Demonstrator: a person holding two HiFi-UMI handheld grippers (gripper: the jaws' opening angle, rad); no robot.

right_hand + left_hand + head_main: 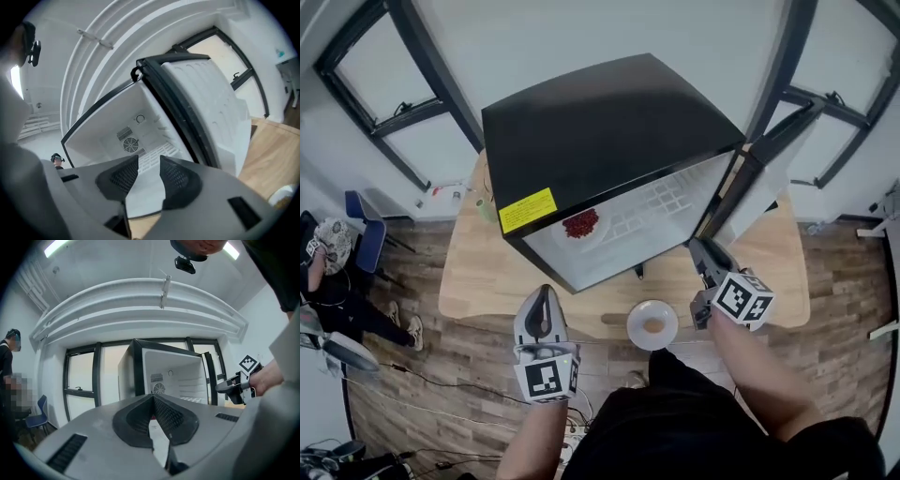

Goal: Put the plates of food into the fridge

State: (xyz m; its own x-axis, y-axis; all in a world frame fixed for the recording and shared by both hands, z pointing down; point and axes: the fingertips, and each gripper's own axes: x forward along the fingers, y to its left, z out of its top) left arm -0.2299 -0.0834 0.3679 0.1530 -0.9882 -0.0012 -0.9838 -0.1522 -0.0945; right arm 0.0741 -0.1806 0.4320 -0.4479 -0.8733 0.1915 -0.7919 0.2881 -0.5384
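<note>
Around me are white walls (581, 28) and dark-framed windows (375, 70). My wooden table (487, 281) stands on a plank floor (422, 347), with a blue chair (366, 220) at left and strip lights (56, 247) overhead.

No words or numbers can be read. A yellow label (527, 210) with dark print sits on the near left corner of the fridge (609, 122) top, its print too small to make out. The left tongs (541, 294) and right tongs (695, 248) each carry black-and-white square markers, patterns without letters.
</note>
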